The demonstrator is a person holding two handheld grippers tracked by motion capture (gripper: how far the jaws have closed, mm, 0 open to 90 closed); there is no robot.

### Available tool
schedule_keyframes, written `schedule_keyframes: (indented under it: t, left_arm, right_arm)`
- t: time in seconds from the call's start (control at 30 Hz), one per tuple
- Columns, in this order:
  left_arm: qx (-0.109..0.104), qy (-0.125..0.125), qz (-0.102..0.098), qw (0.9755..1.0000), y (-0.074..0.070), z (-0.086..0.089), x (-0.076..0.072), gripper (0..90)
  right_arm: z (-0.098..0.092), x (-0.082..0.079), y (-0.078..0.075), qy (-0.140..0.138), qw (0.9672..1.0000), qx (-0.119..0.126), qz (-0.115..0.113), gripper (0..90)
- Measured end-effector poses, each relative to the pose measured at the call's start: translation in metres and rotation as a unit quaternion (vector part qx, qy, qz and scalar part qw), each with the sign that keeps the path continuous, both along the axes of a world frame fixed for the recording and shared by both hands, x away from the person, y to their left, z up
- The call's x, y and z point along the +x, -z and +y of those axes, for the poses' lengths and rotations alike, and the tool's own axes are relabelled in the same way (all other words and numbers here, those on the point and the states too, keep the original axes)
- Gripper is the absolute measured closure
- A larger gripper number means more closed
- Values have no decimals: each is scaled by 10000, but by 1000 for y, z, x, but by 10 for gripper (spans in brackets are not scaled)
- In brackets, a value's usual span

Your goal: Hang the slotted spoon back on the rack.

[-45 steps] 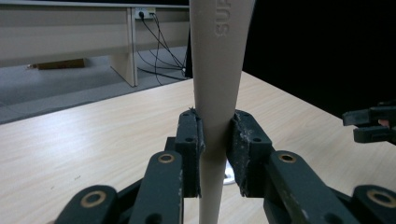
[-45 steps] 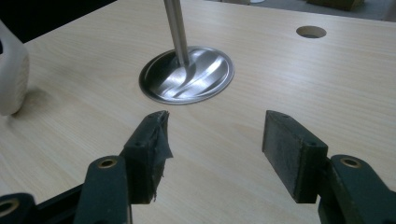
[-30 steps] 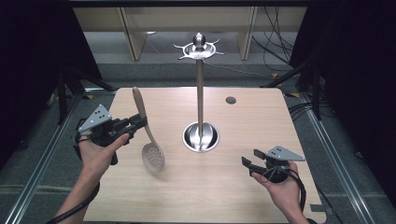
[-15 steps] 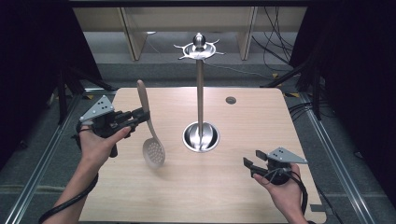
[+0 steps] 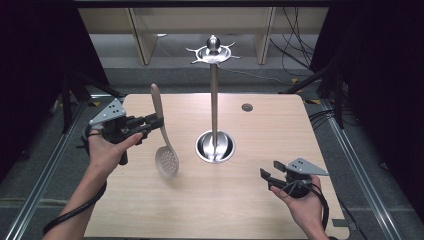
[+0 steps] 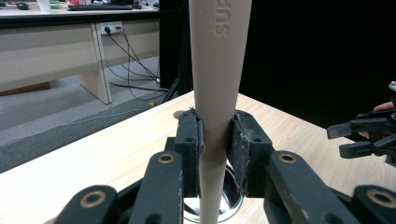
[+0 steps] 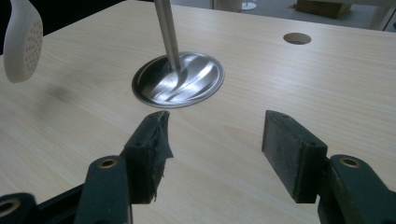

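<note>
I see 2 grippers, 1 skimmer, 1 stand on the table (image 5: 260, 210). L gripper (image 5: 150, 122) is clamped on the skimmer (image 5: 166, 160) handle, head hanging above the wood. Stand (image 5: 214, 100) at centre. R gripper (image 5: 266, 179), jaws apart, holds nothing.

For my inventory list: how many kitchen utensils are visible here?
1: a beige slotted spoon, held off the table in the left claw, left of the metal stand.

Even overhead light, surface (image 5: 260, 150) bright w/ dark surroundings, glare on metal base (image 7: 177, 80), near jaws slightly soft.
</note>
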State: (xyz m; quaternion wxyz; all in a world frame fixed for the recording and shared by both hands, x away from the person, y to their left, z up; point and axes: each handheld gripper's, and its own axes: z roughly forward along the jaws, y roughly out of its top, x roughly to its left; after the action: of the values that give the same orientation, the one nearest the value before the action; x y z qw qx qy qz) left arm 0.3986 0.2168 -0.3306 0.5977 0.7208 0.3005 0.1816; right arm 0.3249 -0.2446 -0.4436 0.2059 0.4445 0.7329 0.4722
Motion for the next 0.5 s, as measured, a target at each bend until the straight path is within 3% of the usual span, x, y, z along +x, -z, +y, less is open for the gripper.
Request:
schedule_keyframes:
  t: [0.5]
  left_arm:
    - [102,155,29,9998,-7,-4,9,731]
  right_arm:
    - [0,1,0,20,10000,-26,-47,416]
